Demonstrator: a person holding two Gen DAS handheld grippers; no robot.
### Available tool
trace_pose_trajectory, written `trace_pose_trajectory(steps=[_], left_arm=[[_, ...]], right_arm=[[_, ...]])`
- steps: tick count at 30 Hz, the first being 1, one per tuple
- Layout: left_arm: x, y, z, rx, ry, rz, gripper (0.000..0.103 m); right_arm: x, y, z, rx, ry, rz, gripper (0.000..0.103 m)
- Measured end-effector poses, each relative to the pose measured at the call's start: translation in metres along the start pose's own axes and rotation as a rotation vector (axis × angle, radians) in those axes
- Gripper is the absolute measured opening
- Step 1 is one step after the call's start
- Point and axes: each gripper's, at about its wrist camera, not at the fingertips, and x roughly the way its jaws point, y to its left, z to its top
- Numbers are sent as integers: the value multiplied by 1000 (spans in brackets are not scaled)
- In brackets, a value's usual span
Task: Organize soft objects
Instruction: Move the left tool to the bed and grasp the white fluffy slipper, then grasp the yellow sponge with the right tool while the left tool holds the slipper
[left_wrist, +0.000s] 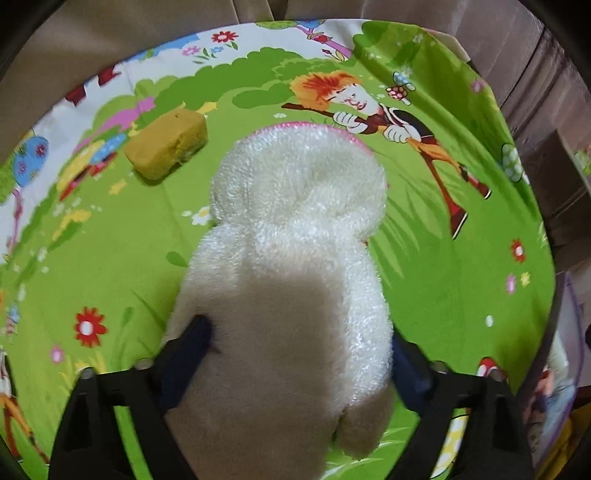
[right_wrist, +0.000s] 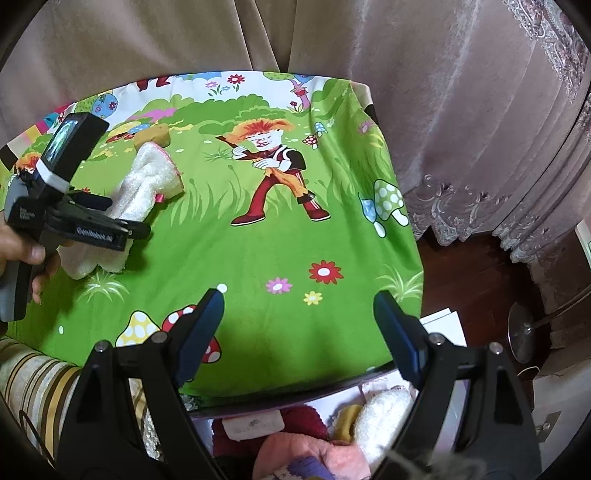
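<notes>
A white fluffy cloth (left_wrist: 295, 229) with pink trim lies on the green cartoon tablecloth (left_wrist: 110, 258). My left gripper (left_wrist: 299, 332) straddles its near half, and both pads press into the pile, so it is shut on the cloth. The right wrist view shows that same cloth (right_wrist: 147, 177) under the left gripper (right_wrist: 125, 218), held by a hand (right_wrist: 22, 251). A yellow sponge (left_wrist: 166, 146) rests behind and left of the cloth, and it shows small in the right wrist view, the sponge (right_wrist: 153, 134) lying past the cloth. My right gripper (right_wrist: 299, 297) hangs open over the table's near edge, nothing between its fingers.
Below the table's near edge sits a bin with several soft items, among them a pink cloth (right_wrist: 306, 454) and a white fluffy piece (right_wrist: 384, 413). Curtains (right_wrist: 406, 92) hang behind the table. A striped cushion (right_wrist: 33, 373) lies at the left, a lamp base (right_wrist: 524, 332) on the floor at right.
</notes>
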Motion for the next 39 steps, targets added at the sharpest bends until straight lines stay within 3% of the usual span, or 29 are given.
trace_pose_trajectory(steps=[1, 4, 9, 12, 21, 28, 39], left_arm=[[-2, 2, -1, -3, -2, 12, 67], [-10, 15, -1, -42, -12, -4, 50], [-30, 34, -4, -102, -40, -62, 37], [-49, 46, -14, -150, -71, -121, 35], [-98, 87, -57, -302, -143, -200, 35], [-110, 126, -96, -458, -181, -158, 35], [-111, 152, -116, -549, -263, -98, 35]], right_arm=[[1, 1, 0, 1, 1, 4, 85], [1, 5, 2, -3, -1, 13, 85], [1, 14, 10, -11, -12, 26, 85], [1, 20, 16, -15, -19, 35, 85], [10, 45, 34, -38, -23, 75, 85], [23, 74, 52, -70, -36, 140, 88], [85, 154, 131, -240, -59, 237, 93]])
